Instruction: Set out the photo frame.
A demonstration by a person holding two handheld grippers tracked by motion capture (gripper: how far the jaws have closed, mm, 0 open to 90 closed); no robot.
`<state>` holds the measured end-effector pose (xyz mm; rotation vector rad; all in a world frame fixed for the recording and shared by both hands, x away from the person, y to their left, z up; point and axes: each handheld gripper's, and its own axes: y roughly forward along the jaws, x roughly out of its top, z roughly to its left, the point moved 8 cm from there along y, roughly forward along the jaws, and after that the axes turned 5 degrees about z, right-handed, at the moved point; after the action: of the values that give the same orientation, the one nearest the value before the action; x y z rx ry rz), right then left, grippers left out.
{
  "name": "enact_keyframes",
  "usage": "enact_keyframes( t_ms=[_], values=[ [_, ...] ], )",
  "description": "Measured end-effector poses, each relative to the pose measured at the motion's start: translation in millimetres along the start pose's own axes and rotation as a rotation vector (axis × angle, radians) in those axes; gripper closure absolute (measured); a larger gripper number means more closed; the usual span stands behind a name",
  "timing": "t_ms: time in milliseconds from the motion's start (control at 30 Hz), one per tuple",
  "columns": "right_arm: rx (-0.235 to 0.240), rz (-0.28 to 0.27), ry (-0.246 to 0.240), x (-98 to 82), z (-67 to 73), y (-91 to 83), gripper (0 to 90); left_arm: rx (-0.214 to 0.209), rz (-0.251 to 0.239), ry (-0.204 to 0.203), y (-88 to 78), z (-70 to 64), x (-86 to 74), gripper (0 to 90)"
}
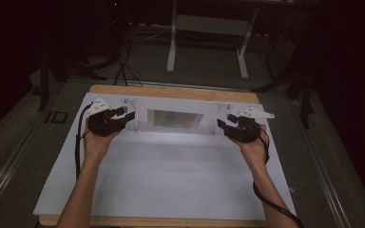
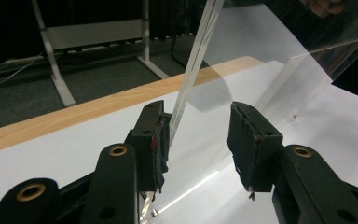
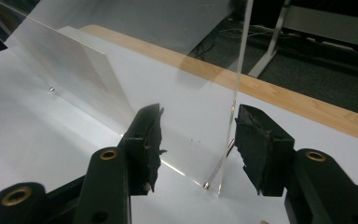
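A white sheet (image 1: 171, 175) covers the wooden counter (image 1: 171, 90). Near its far edge stands a clear acrylic stand (image 1: 176, 118), upright. The left claw (image 1: 126, 115) brackets the stand's left end, released; the right claw (image 1: 223, 122) gapes at its right end, not gripping.

It looked like a lab or test room rather than a home. The room was dark, lit mainly over a wooden table (image 1: 171, 91) covered by a white sheet (image 1: 171, 180). Grey carpet (image 1: 204, 71) covered the floor, with black cables (image 1: 123, 66) trailing across it. Behind stood the white metal legs of a height-adjustable desk (image 1: 209, 28). A clear acrylic stand (image 1: 176, 118) stood on the sheet, and a person held cabled grippers at either end of it, a recording setup.
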<state>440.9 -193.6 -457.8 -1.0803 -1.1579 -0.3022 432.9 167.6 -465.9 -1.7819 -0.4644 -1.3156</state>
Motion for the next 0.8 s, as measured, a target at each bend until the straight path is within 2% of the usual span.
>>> enact_keyframes(
  t_ms=[200, 300, 400, 500, 567, 667, 800],
  values=[
    [0.024, -0.003, 0.017, -0.3, -3.9, 11.0, 50.1, -0.007, 0.004, -0.007, 1.6, 1.9, 1.6, 56.7],
    [0.017, 0.002, 0.008, -2.0, -6.7, 16.3, 50.8, -0.007, 0.004, -0.008, 2.6, 3.0, 2.4, 56.8],
    [0.021, 0.002, 0.016, -3.2, -9.0, 18.4, 52.5, -0.024, 0.0, -0.022, 4.1, 5.6, 1.3, 56.6],
    [0.02, -0.001, 0.024, -3.9, -10.9, 19.2, 55.1, -0.033, 0.013, -0.037, 8.0, 8.2, -2.1, 49.5],
    [0.022, 0.0, 0.034, -4.1, -13.0, 19.9, 55.2, -0.037, 0.017, -0.033, 11.1, 8.4, -3.2, 45.8],
    [0.025, -0.002, 0.038, -3.8, -14.6, 20.7, 55.9, -0.041, 0.034, 0.01, 17.5, 7.3, -5.3, 42.8],
    [0.031, -0.003, 0.023, -1.9, -14.4, 22.9, 55.8, -0.024, 0.049, 0.016, 25.6, 11.0, -6.0, 38.5]
  ],
)
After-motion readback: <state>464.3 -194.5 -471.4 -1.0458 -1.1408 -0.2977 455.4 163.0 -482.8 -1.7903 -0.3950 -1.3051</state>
